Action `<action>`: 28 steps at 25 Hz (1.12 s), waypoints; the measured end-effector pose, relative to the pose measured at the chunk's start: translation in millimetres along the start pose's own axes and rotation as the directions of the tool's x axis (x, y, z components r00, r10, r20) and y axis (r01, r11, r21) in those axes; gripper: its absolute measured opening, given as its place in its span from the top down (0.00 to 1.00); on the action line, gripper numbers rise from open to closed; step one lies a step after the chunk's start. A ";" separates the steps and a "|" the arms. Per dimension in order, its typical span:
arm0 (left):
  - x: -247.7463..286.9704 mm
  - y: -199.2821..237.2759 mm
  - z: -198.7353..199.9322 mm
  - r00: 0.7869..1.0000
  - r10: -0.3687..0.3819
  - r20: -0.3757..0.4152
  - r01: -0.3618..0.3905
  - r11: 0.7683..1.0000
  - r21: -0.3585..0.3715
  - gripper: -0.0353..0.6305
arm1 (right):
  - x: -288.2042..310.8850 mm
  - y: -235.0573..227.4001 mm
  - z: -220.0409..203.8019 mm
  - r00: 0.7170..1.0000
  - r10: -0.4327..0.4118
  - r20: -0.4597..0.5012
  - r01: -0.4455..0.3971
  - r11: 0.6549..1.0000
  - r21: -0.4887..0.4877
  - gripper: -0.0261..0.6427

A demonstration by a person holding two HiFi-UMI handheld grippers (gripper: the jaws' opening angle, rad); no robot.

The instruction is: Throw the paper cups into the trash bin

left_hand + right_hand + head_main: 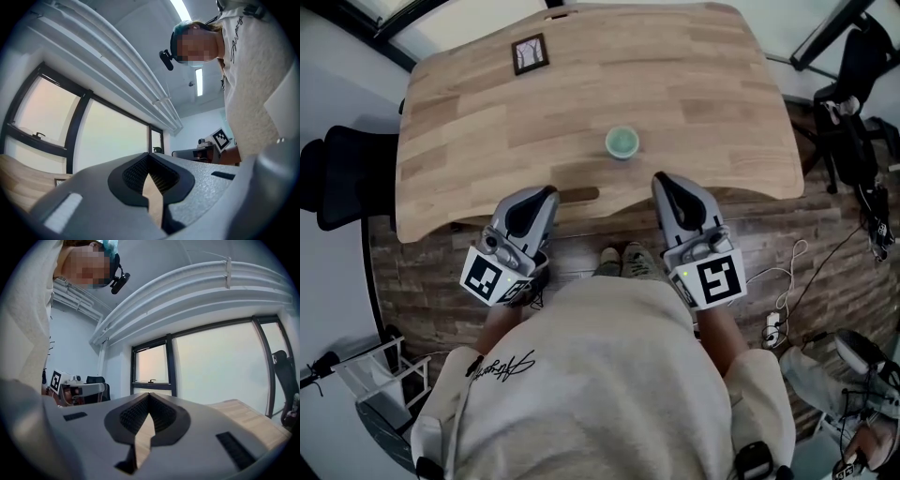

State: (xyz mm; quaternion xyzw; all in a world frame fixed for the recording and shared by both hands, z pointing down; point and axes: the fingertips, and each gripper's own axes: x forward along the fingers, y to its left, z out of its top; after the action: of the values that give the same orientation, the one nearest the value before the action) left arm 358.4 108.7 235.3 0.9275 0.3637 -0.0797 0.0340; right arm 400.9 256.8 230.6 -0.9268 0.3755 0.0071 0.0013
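Paper cup: one pale green paper cup [622,142] stands upright and alone on the wooden desk [694,84], a little in from the curved near edge.
Left hand-held gripper: your left hand-held gripper [546,192] sits on your side of the cup and to its left, near but not touching. It is clenched tip to tip, with nothing in it.
Right hand-held gripper: your right hand-held gripper [661,178] sits on your side of the cup and to its right, slightly nearer than the left. It too is clenched and empty.
Trash bin: no view shows it, so you have no drop point to go by.
Risk, closed tips: if you push in as you are, either nose is likely to knock the cup away from you or tip it over. Spread the jaws before you reach it.
Risk, squeeze: a thin paper wall probably buckles under a hard close, and the cup could pop out.
Risk, contents: you cannot tell whether the cup is dry inside, so tilting it on the lift might spill.
Risk, carry: cables [787,272] trail on the floor to the cup's right, nearer you, and could snag your step if the bin lies that way.
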 end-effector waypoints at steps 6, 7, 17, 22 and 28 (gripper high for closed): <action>7.2 2.3 5.3 0.999 0.044 0.012 -0.044 0.999 0.016 0.94 | 6.6 -11.9 -1.0 0.999 0.039 0.005 -0.039 0.999 -0.002 0.94; 7.4 3.3 4.3 0.998 0.054 0.009 -0.054 0.998 0.016 0.94 | 7.2 -13.9 -2.2 0.999 0.046 0.004 -0.046 0.999 0.000 0.94; 19.0 10.1 -4.5 0.997 0.083 0.006 -0.083 0.996 0.011 0.94 | 15.1 -28.6 -16.4 0.995 0.103 0.010 -0.104 0.994 0.030 0.94; 17.9 9.0 -16.1 0.997 0.081 -0.013 -0.081 0.997 -0.007 0.94 | 19.9 -26.4 -35.2 0.990 0.140 -0.021 -0.140 0.990 0.034 0.94; 19.8 10.8 -25.2 0.997 0.072 -0.025 -0.072 0.997 -0.020 0.94 | 27.4 -30.8 -60.8 0.987 0.140 -0.074 -0.135 0.989 0.063 0.83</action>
State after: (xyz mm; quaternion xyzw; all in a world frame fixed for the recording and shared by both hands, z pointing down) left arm 383.1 117.1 256.7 0.9404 0.3313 -0.0634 0.0421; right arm 442.7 259.4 290.8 -0.8978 0.4384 -0.0398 0.0128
